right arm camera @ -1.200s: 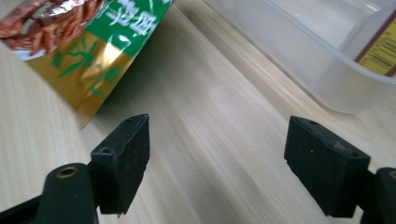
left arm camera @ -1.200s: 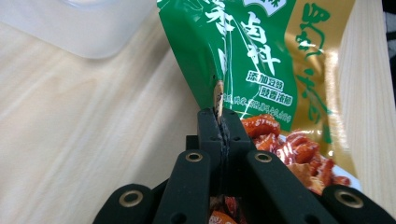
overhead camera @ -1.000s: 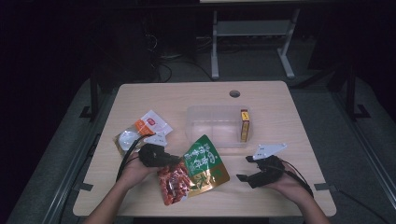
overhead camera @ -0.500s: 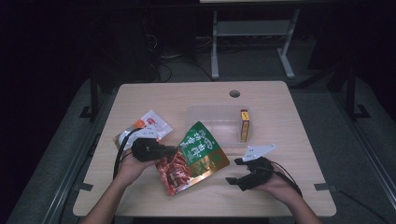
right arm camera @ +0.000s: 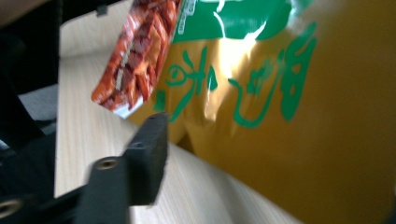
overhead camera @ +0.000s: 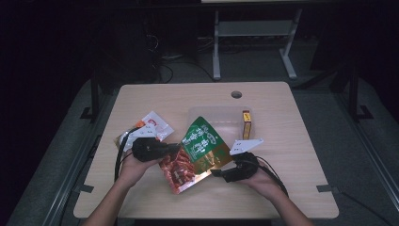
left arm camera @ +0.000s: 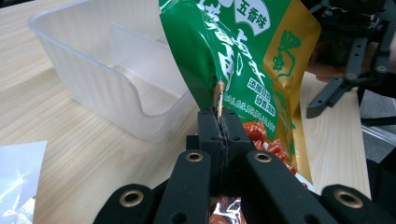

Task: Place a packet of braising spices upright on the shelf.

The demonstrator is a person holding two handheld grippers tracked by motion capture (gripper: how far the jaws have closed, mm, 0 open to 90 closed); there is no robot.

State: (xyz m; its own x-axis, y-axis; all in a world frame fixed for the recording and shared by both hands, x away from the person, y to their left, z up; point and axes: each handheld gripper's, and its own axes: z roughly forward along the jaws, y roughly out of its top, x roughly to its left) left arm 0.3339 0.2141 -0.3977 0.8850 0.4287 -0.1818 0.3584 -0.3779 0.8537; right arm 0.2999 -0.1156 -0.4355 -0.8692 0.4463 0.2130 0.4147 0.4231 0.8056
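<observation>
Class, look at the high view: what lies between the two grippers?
The green and gold snack bag spans that stretch, pinched at its edge by the left gripper, its other edge by the right gripper.

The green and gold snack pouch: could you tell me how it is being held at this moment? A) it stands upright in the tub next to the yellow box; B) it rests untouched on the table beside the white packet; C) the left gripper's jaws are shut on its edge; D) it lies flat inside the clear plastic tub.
C: in the left gripper view the left gripper has both black jaws pressed together on the edge of the snack pouch, which hangs off the table beside the clear tub.
</observation>
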